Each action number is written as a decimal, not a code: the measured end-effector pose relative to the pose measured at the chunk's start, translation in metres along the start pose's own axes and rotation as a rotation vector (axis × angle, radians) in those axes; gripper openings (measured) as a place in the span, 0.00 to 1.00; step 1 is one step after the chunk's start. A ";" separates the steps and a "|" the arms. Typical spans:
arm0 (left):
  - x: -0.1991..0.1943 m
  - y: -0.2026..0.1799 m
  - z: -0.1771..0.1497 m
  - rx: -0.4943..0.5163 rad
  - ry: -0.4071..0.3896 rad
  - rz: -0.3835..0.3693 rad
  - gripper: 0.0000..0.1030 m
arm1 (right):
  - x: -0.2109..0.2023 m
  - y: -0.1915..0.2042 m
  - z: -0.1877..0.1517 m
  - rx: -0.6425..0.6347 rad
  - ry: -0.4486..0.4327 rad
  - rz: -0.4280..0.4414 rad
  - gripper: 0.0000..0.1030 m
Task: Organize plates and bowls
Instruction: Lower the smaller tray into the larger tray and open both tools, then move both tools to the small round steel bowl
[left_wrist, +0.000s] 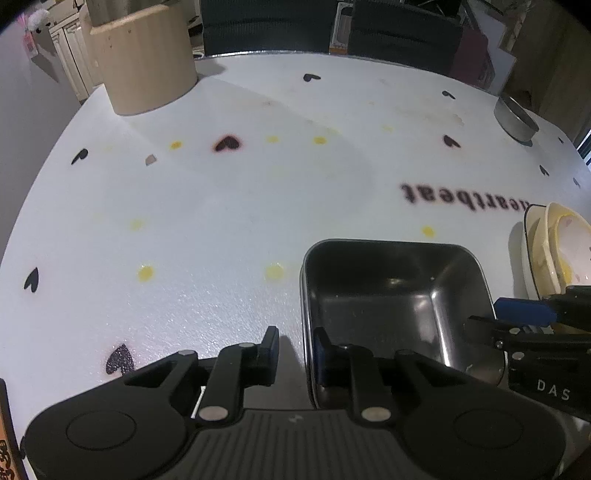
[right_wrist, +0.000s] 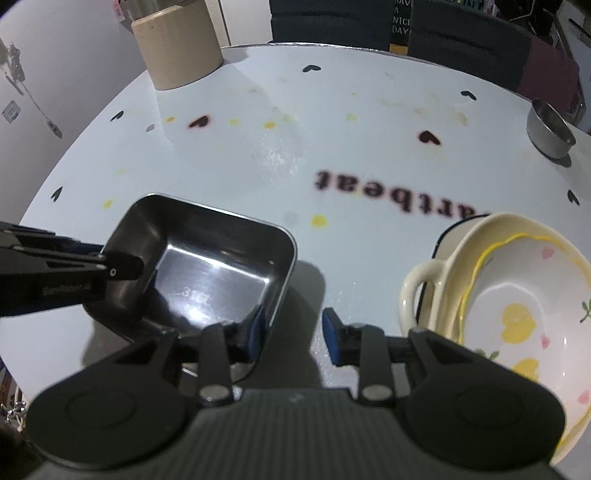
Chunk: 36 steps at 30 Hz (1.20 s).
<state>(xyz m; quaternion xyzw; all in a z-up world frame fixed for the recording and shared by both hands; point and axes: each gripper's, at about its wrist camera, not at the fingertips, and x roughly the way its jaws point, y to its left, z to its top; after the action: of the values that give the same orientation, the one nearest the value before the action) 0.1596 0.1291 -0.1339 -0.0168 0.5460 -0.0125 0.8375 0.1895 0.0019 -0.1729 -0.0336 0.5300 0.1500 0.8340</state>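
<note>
Resting flat on the white heart-printed tablecloth (left_wrist: 221, 206): the square dark steel tray (left_wrist: 388, 302), apparently just set down or about to be lifted, with the stacked cream and floral ceramic bowls (right_wrist: 517, 295) just beside it as the likely destination. Straddling its opposite walls, unclenched: left gripper (left_wrist: 295, 347) and right gripper (right_wrist: 291, 325), each with one finger inside, one outside, pressing nothing. Called for next, probably: squeezing both walls to lift, or withdrawing upward.

Left gripper (left_wrist: 295, 345) points steeply downward, jaws parted, one finger on each side of a tray wall, pads clear of it. Right gripper (right_wrist: 293, 330) points steeply downward at a similar angle, jaws parted wider, likewise one finger on each side of a wall without pressing.
</note>
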 end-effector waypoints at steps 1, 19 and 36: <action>0.002 0.000 0.000 0.000 0.007 -0.003 0.23 | 0.000 0.000 0.000 -0.001 0.001 0.000 0.37; -0.001 0.002 -0.002 -0.009 0.014 0.005 0.36 | -0.004 -0.005 -0.001 0.048 -0.029 0.012 0.40; -0.063 -0.015 -0.025 -0.055 -0.142 -0.007 1.00 | -0.086 -0.028 -0.028 0.021 -0.218 0.033 0.83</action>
<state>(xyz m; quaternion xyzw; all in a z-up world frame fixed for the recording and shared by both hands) 0.1115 0.1163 -0.0854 -0.0428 0.4851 0.0007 0.8734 0.1393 -0.0490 -0.1105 0.0004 0.4383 0.1609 0.8843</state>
